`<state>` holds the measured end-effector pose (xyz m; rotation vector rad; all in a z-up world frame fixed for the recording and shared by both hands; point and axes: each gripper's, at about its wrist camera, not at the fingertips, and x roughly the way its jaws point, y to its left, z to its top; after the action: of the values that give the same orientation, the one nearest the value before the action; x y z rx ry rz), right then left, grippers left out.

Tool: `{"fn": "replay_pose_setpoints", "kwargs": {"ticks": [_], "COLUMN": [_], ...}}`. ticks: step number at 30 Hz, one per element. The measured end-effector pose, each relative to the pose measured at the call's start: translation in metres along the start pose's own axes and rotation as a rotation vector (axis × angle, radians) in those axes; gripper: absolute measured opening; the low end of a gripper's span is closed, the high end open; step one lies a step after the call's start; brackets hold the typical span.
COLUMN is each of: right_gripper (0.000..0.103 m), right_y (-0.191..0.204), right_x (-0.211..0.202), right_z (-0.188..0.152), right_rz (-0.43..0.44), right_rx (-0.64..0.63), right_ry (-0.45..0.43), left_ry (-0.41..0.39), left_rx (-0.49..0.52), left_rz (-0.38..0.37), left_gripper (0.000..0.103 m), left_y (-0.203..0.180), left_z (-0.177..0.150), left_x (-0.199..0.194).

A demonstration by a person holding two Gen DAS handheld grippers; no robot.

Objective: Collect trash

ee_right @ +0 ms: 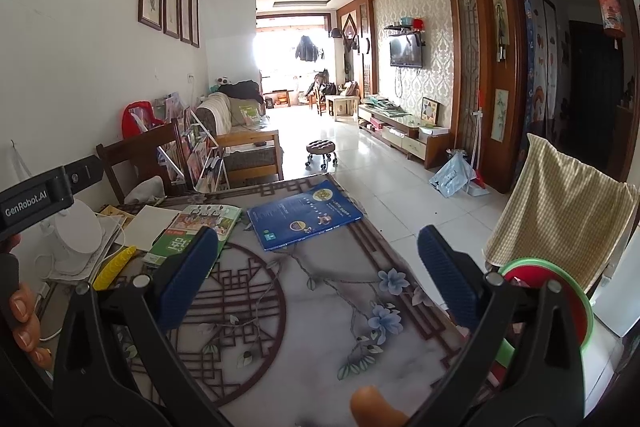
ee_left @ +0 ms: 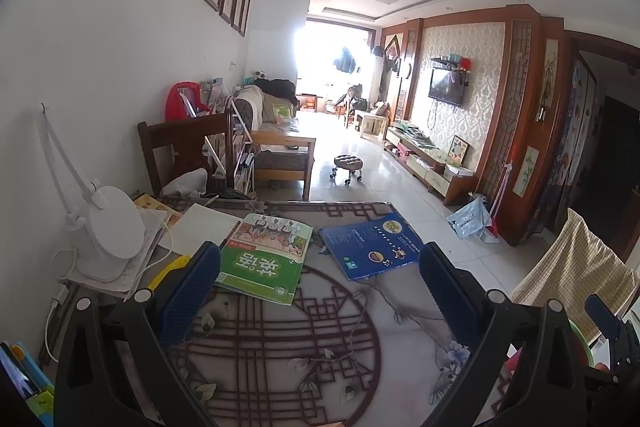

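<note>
Above the patterned table point(ee_left: 280, 347), the left gripper point(ee_left: 320, 287) and right gripper point(ee_right: 316, 267) are held wide open and empty. No trash can be identified; only a green textbook point(ee_left: 264, 259) and blue book point(ee_left: 372, 243) are seen. A search step is judged; a target must be located next.

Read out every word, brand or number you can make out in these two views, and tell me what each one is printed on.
"GenRobot.AI": white letters on the black body of the left claw, seen at the left edge of the right wrist view.
Green book: two large white Chinese characters on the cover, upside down from here; the small print is too blurred to read.
Blue book: small print and rows of dots, too small to read.
</note>
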<state>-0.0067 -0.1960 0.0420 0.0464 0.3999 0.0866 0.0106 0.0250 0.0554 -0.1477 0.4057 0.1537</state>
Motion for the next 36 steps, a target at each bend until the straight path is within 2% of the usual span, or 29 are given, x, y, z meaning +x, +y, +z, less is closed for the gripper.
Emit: {"fn": "replay_pose_setpoints", "kwargs": {"ticks": [36], "right_gripper": [0.098], "right_y": [-0.007], "right_x": [-0.003], "right_z": [-0.009], "right_rz": [-0.015], "right_rx": [0.005], "right_ry": [0.030], "left_ry": [0.023], "left_rx": [0.004], "left_rz": [-0.008], "left_gripper": [0.095], "left_y": [-0.002], "left_z": [-0.012], "left_x": [0.001]}}
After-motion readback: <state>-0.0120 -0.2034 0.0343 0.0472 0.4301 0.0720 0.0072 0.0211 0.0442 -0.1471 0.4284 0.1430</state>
